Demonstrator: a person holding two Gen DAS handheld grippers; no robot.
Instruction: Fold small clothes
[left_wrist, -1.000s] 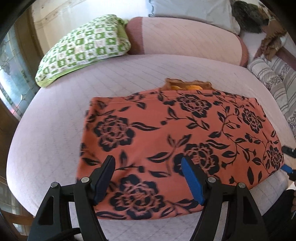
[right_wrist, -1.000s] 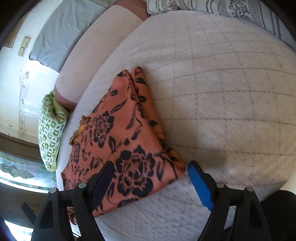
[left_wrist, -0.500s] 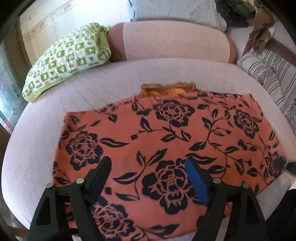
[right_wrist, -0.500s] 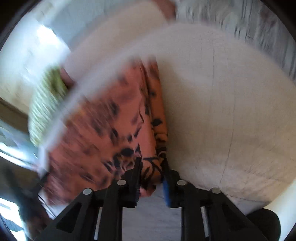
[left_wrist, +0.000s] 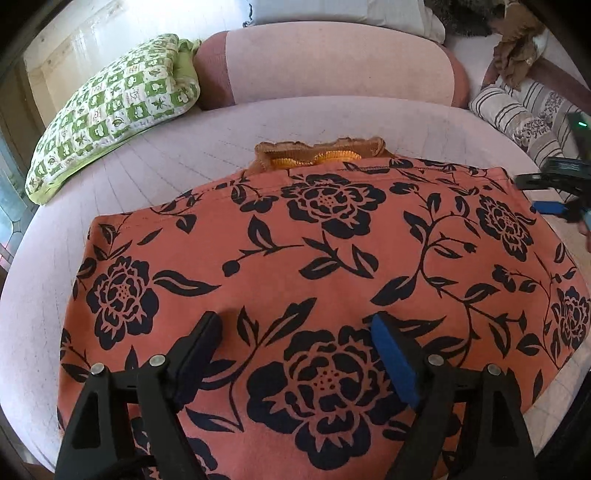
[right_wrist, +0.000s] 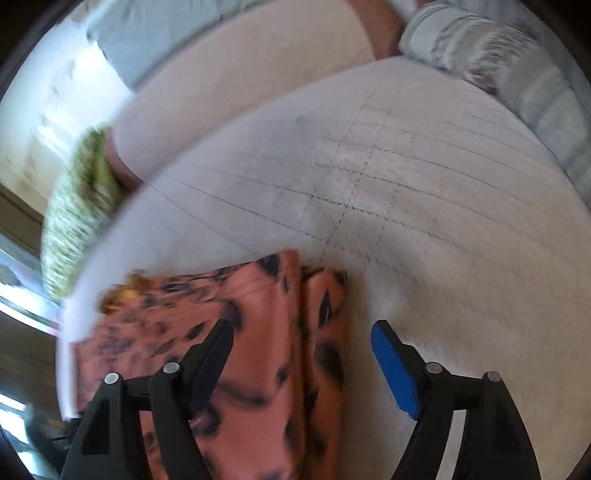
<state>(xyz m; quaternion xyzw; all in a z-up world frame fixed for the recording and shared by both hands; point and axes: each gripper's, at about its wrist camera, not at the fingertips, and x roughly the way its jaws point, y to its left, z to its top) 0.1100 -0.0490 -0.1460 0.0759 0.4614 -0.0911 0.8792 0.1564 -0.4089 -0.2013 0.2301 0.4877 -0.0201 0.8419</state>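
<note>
An orange garment with a black flower print (left_wrist: 325, 266) lies folded flat on the pale quilted bed (left_wrist: 155, 166). A yellow-orange frilled edge (left_wrist: 317, 155) sticks out at its far side. My left gripper (left_wrist: 295, 332) is open and hovers over the garment's near part. My right gripper (right_wrist: 303, 332) is open over the garment's right edge (right_wrist: 258, 314), where layered folds show; this view is blurred. The right gripper also shows in the left wrist view (left_wrist: 554, 199) at the garment's far right corner.
A green-and-white checked pillow (left_wrist: 110, 107) lies at the far left. A pink bolster (left_wrist: 325, 66) runs along the back. Striped cushions (left_wrist: 517, 114) and a brown cloth heap (left_wrist: 517, 51) sit at the far right. Bare quilt (right_wrist: 424, 184) stretches right of the garment.
My right gripper, shut on the garment's right edge half a second ago, has opened and moved further along that edge. My left gripper has moved in closer over the garment.
</note>
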